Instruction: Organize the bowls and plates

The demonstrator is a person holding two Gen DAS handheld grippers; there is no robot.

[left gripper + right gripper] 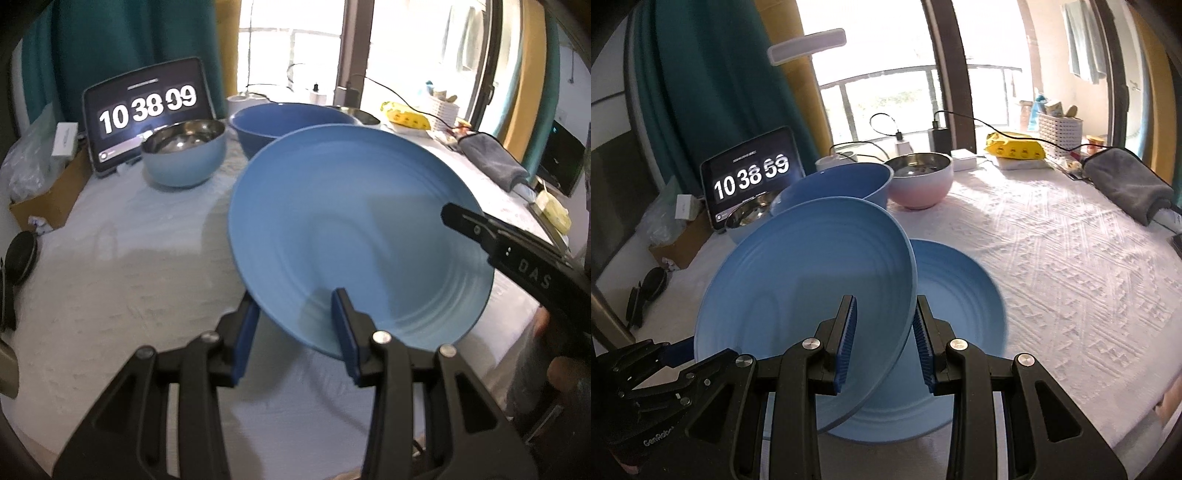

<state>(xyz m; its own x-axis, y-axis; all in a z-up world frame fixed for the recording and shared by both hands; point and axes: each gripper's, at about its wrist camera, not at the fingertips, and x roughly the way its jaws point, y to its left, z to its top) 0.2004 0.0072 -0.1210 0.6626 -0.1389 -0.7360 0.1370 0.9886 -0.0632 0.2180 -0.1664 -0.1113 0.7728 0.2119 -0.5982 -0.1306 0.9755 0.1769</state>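
Blue plate (354,229) (809,280) is off the counter, tilted, held at 2 places on its rim. Left hand-held gripper (297,332) (670,352) clamps the near-left rim, 1 blue pad under the plate and 1 on its inner face. Right hand-held gripper (882,339) (452,216) clamps the opposite rim the same way, 1 pad on the inside and 1 behind. Both sets of jaws are narrowed onto the rim.

Second blue plate (960,295) lies flat on the counter (1071,258), directly beneath and to the right of the raised one, partly covered by it in the right wrist view.

Farther back: deep blue bowl (288,125) (842,184); to its left a steel-lined light blue bowl (184,155) (746,218); to its right a steel-lined pink bowl (919,181). The 3 stand close together; whether they touch cannot be told.

Counter carries a white textured cloth. Tablet (147,110) (753,177) showing a flip clock stands at far left behind the light blue bowl. Cardboard box (48,195) sits at the left edge. Grey folded towel (495,158) (1126,184) lies far right, with a yellow packet (1015,147) and a white basket (1060,133) by the window.
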